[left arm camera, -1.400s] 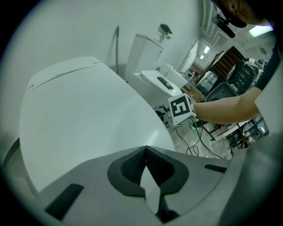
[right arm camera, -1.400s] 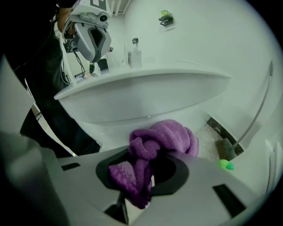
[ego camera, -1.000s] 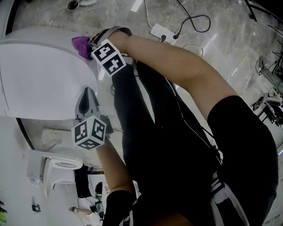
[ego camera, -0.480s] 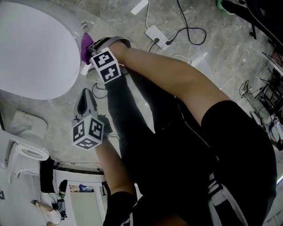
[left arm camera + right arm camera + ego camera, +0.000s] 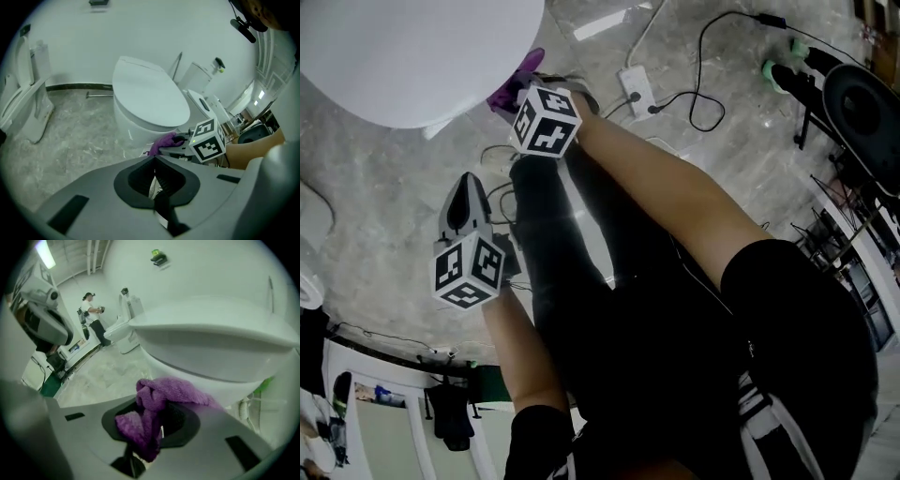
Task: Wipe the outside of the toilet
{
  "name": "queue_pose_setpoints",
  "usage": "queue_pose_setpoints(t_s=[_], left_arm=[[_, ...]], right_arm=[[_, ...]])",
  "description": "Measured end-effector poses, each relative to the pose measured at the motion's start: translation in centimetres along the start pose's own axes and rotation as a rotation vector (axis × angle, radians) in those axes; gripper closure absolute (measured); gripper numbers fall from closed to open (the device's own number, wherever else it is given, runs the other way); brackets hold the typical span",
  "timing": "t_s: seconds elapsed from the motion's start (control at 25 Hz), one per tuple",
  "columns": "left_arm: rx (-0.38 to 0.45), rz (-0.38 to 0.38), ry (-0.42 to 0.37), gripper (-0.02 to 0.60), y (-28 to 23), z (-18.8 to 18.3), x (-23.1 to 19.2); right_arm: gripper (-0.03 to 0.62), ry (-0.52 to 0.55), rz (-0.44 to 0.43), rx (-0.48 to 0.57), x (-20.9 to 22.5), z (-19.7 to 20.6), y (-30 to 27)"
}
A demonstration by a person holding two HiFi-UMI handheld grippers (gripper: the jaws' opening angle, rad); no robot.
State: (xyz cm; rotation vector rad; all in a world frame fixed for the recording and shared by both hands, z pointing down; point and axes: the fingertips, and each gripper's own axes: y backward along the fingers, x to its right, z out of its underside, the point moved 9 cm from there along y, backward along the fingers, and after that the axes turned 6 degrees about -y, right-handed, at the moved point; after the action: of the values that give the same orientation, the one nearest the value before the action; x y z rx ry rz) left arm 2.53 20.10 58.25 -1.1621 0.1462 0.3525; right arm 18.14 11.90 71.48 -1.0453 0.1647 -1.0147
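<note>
The floor is glossy grey marbled stone. The toilet stands on it close to the edge where it meets the white wall. Further left along that same edge, a white fixture stands tilted against the wall. A white power strip lies flat on the stone near the bowl, and a black cable curls away from it. A stand with green feet rests farther off.
</note>
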Motion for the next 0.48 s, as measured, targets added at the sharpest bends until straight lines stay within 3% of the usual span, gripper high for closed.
queue_pose_setpoints(t_s=[0.48], left_arm=[[0.053, -0.039, 0.178, 0.583, 1.7, 4.2, -11.1]], right_arm=[[0.497, -0.448, 0.235, 0.046, -5.5, -4.5, -4.2]])
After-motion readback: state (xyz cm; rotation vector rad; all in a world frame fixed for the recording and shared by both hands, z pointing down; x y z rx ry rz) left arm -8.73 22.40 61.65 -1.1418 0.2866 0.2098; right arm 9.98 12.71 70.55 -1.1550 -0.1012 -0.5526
